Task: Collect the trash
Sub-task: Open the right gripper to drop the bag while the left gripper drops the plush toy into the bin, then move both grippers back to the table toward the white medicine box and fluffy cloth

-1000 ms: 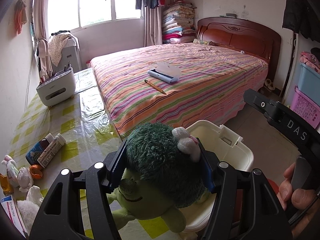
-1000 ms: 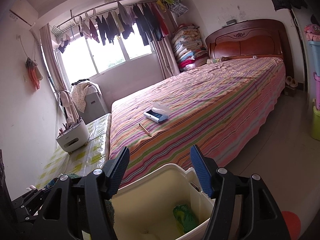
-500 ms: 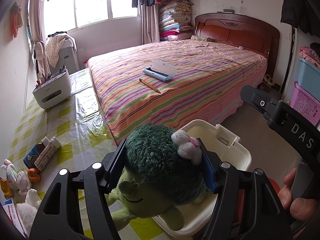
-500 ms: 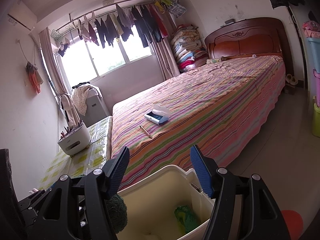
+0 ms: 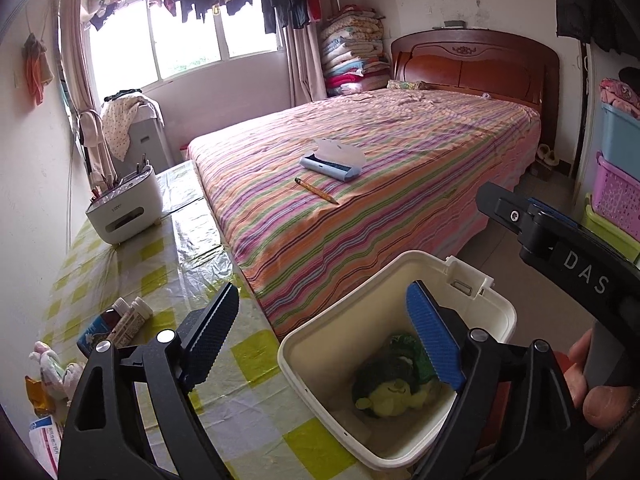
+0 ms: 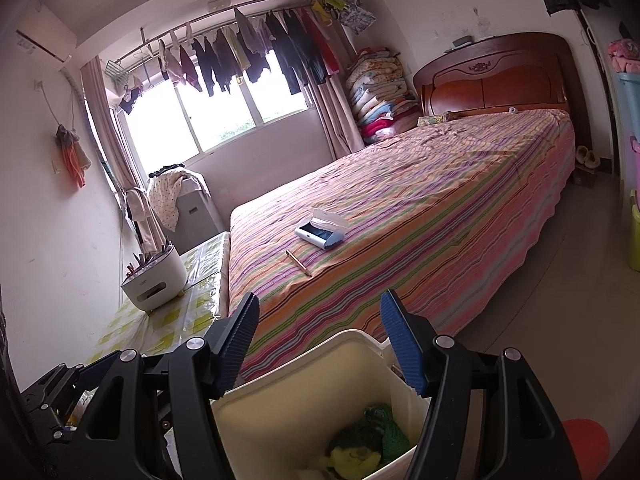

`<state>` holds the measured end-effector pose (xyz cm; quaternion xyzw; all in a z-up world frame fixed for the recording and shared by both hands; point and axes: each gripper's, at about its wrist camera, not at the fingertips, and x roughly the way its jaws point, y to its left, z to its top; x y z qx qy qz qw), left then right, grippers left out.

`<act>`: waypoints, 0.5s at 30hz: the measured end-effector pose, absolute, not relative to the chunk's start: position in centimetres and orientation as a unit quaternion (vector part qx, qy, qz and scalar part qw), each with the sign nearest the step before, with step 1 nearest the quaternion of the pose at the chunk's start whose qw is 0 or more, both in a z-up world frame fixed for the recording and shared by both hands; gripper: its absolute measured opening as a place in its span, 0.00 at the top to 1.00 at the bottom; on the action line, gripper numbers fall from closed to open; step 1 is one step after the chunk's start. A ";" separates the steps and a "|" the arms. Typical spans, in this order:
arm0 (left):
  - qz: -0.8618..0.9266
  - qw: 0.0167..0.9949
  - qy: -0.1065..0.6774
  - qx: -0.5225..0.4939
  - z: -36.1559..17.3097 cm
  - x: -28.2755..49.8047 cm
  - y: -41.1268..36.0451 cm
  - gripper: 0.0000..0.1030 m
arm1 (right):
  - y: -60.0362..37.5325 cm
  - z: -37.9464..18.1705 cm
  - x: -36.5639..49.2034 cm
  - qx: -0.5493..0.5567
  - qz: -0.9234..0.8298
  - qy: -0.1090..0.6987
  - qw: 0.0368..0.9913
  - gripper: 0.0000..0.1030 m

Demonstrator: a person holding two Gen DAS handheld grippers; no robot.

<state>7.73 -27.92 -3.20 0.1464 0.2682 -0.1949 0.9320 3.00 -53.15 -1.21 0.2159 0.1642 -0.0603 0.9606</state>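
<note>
A white open bin stands beside the checked table. A green plush toy lies at its bottom, next to a green crumpled item; the toy also shows in the right wrist view. My left gripper is open and empty above the bin's left rim. My right gripper is open and empty above the bin; it also shows at the right in the left wrist view.
On the table stand a white holder, small bottles, a small plush and packets at the left edge. The striped bed carries a blue case and a pencil. Stacked crates stand at right.
My left gripper opened and the green plush toy dropped into the bin. The right gripper stayed open over the bin.
</note>
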 end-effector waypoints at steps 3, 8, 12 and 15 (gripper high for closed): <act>-0.189 0.934 0.263 0.149 -2.4 7.3 -26.0 0.17 | -52.6 -1.1 3.2 0.211 -0.051 0.166 0.962 0.40; -0.165 0.939 0.259 0.153 -1.3 6.5 -21.4 0.12 | -51.4 -0.8 3.5 0.200 -0.029 0.164 0.966 0.40; -0.148 0.941 0.266 0.151 -1.0 6.0 -17.6 0.12 | -49.9 -0.6 3.9 0.183 -0.011 0.166 0.969 0.29; -0.136 0.941 0.274 0.142 -1.0 5.6 -14.7 0.12 | -48.6 -0.5 4.3 0.169 0.007 0.171 0.971 0.28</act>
